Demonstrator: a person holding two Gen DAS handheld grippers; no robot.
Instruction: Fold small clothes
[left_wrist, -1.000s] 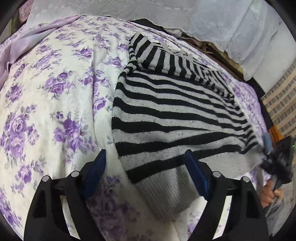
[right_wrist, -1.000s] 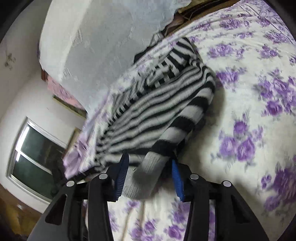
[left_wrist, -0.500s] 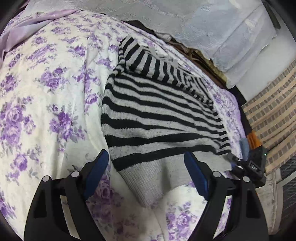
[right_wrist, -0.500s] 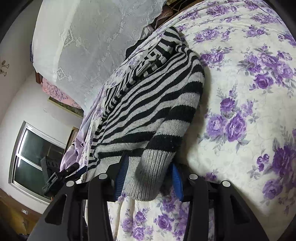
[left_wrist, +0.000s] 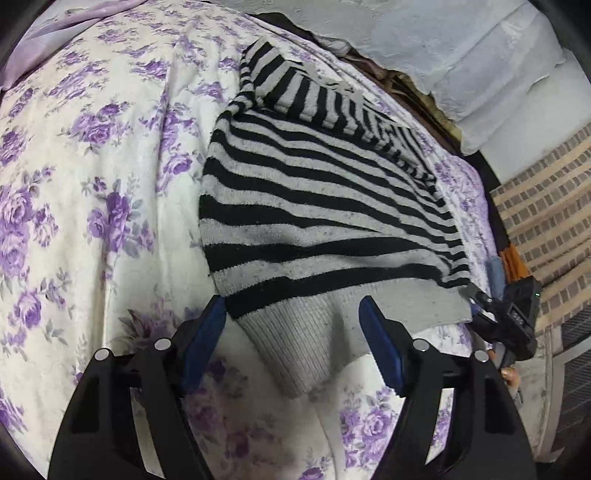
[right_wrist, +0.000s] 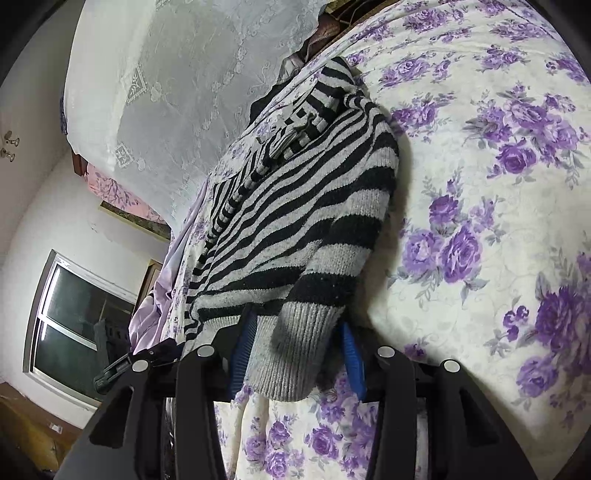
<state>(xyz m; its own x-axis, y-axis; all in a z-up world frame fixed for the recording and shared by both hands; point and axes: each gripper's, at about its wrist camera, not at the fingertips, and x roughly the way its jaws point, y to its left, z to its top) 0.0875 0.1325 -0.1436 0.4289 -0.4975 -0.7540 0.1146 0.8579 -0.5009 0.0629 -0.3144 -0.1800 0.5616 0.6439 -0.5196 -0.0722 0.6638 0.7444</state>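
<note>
One striped sweater is laid on the floral bedspread, its long axis running away from both cameras toward the lace curtain at the far side of the bed. The ribbed grey hem end is pointed toward the tools; the neck end is pointed away.

Sweater noted as knit, in black and grey horizontal bands, with a plain grey ribbed cuff nearest the left camera. One sleeve is folded across the upper body, so its stripes are seen running crosswise to those of the body. A second ribbed cuff is seen in the right wrist view, draped off the near edge.

Left tool: jaws are held wide, with the grey cuff lying between them; the pads are not seen pressing on it, so it is read as released. Right tool: the blue pads are seen close against both sides of the ribbed cuff, and it is read as clamped on that cuff.

Against the frame of a second ago: the left view is tilted, so that more of the slatted surface at right is shown. The right view, blurred then, is sharp, and the sweater is seen settled flatter.
</note>
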